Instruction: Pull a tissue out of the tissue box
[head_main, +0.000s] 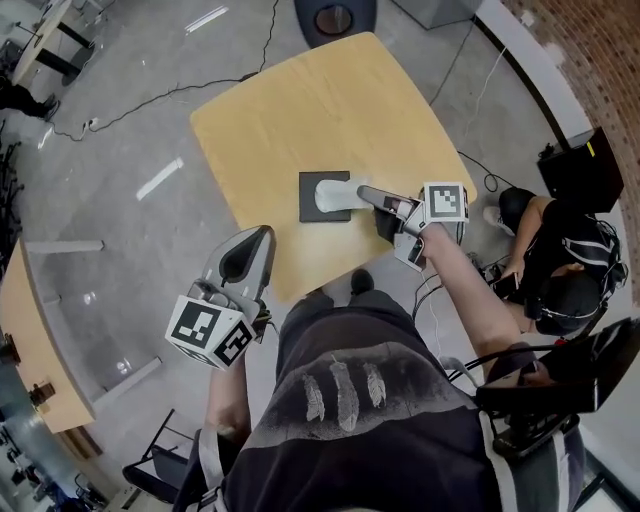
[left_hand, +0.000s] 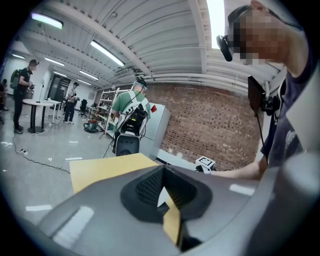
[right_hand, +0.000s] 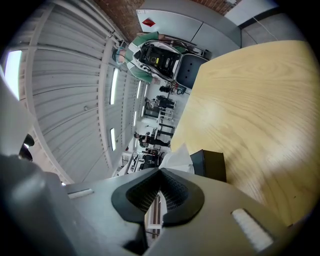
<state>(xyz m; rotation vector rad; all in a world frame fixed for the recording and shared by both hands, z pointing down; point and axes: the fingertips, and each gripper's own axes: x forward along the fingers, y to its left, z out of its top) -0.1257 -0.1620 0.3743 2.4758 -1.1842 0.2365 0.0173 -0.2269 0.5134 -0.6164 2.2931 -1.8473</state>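
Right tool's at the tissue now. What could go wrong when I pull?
The right tool appears shut on just the edge of the tissue, so it could slip off or tear the sheet. Nothing holds the tissue box down: the left tool hangs shut, well short of it, so the box may lift or slide.

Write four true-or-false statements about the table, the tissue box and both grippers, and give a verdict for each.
1. The tissue box on the table is black. True.
2. The left gripper rests on the tissue box. False: it is held by the table's near edge, apart from the box, with nothing between its jaws.
3. The right gripper has its jaws together at the white tissue that sticks out of the box. True.
4. A cup stands on the table beside the box. False: the tissue box is the only thing standing on the table.
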